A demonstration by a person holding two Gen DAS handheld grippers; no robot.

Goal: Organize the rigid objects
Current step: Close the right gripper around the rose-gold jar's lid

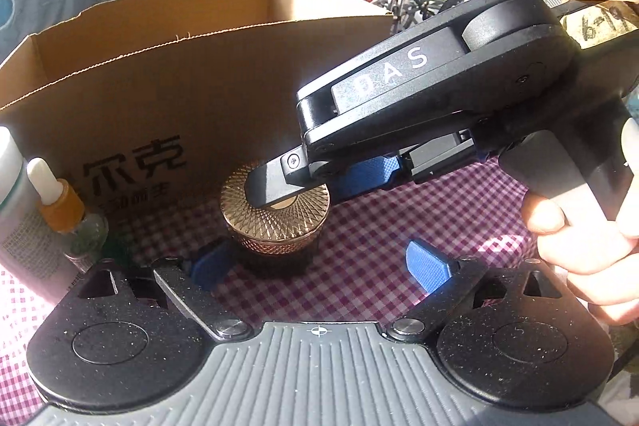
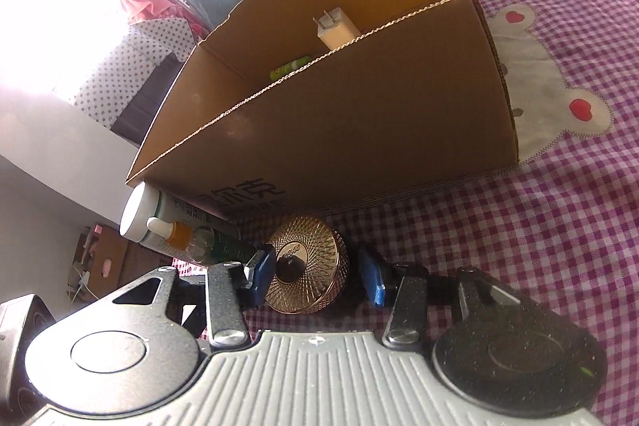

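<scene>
- The gold-lidded jar (image 2: 305,264) stands at centre bottom of the frame on the checked cloth (image 2: 559,226), just before the cardboard box (image 2: 359,130).
- The right gripper (image 2: 315,276) straddles its lid, fingers spread, not yet clamped.
- The left gripper (image 1: 315,266) is open, just beside the jar.
- Step in hand: grasping the jar. Next, probably: close, lift, clear the box wall.

Both wrist cams low, close, facing cardboard box (image 1: 191,74); both share gold jar (image 2: 305,264)

The cardboard box (image 2: 319,130) hides most of the white plug (image 2: 335,28) and green item (image 2: 289,66) inside; the white tube (image 1: 16,194) is cut off at left.
</scene>
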